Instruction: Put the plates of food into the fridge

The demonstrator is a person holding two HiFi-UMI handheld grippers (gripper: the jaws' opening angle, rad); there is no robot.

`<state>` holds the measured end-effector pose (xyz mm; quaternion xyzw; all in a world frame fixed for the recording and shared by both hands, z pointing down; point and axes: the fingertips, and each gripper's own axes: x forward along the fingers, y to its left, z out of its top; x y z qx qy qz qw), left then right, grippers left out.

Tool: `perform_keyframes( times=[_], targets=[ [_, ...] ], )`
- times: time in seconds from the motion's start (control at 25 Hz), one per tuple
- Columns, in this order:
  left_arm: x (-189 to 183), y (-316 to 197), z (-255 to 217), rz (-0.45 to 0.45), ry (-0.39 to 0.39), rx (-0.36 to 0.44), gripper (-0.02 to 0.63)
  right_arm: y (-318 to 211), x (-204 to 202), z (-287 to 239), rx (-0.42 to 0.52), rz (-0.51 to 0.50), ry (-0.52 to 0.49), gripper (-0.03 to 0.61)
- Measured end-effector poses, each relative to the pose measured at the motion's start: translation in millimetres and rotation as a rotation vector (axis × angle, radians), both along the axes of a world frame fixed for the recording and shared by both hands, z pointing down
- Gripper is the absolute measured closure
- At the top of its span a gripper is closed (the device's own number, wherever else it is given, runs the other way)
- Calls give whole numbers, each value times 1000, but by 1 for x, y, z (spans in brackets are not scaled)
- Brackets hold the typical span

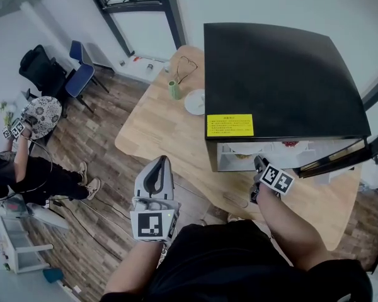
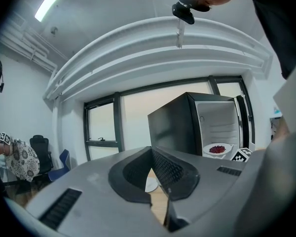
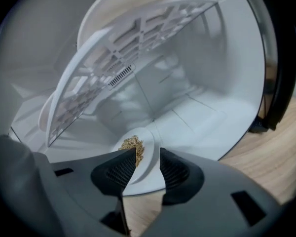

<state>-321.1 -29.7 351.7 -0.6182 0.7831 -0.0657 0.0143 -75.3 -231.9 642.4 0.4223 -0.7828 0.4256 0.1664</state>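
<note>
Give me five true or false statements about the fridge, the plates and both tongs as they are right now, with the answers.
1. The black fridge has its door open. True.
2. The right tongs clamp the white plate of tan crumbs. False: their jaws stand apart, and the plate rests on the fridge floor.
3. A white plate of red food sits inside the fridge. True.
4. The left tongs carry a plate. False: they are shut and empty.
5. A white plate lies beside a green cup on the wooden table. True.
</note>
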Motion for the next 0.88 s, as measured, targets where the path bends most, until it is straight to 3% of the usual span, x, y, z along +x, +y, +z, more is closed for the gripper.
perform_keyframes(
  times=[0.12, 0.32, 0.64, 0.76, 0.88],
  targets=[
    [13, -5, 6, 34, 5, -11, 609, 2, 13, -18, 128, -54, 41, 426],
    [41, -19, 16, 95, 33, -31, 609, 9, 40, -51, 262, -102, 40, 427],
    [94, -42, 14, 229, 57, -3, 609, 27, 65, -150, 593, -235, 67, 512],
    [108, -47, 17, 261, 68, -12, 609, 38, 67, -181, 648, -273, 29, 525],
    [117, -53, 21, 274, 62, -8, 609, 42, 75, -196, 642, -285, -10, 550]
  ],
)
